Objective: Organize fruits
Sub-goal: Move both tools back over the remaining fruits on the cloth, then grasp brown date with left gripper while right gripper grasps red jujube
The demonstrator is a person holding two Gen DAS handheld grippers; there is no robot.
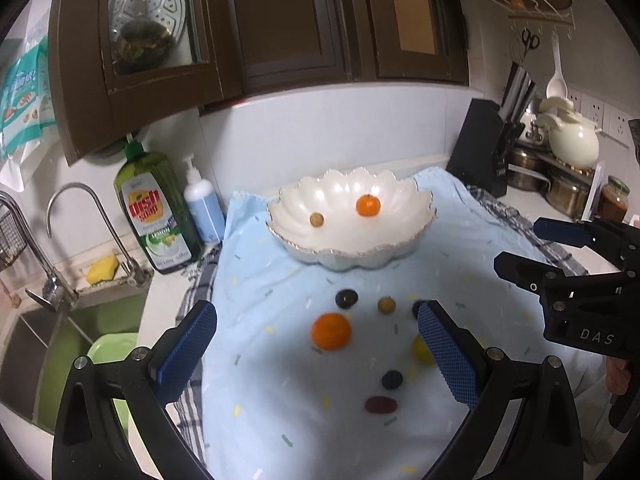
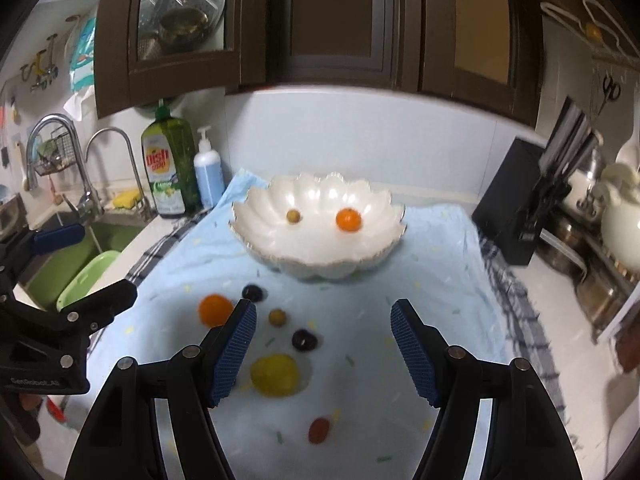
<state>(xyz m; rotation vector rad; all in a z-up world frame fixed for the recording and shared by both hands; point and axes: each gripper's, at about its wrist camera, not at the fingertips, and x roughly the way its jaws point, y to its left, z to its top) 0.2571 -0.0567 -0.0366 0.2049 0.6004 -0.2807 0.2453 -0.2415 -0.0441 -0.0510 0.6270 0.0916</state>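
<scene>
Both the left tongs (image 1: pixel 316 350) and right tongs (image 2: pixel 324 348) hang apart and empty above loose fruit on the blue cloth (image 1: pixel 280 420). The white bowl (image 1: pixel 416 216) toward the worktop's back edge holds two pieces. Likely next: lowering over the large orange (image 1: pixel 331 331) and closing gently.

Scalloped white bowl (image 2: pixel 316 240) sits at back of blue cloth (image 2: pixel 440 280), its mouth unobstructed from above. Bare cloth to right of loose fruit — passable. Knife block (image 2: pixel 508 216) bounds the right side; dish soap bottle (image 2: pixel 170 168) and pump bottle (image 2: pixel 209 172) the back left
</scene>
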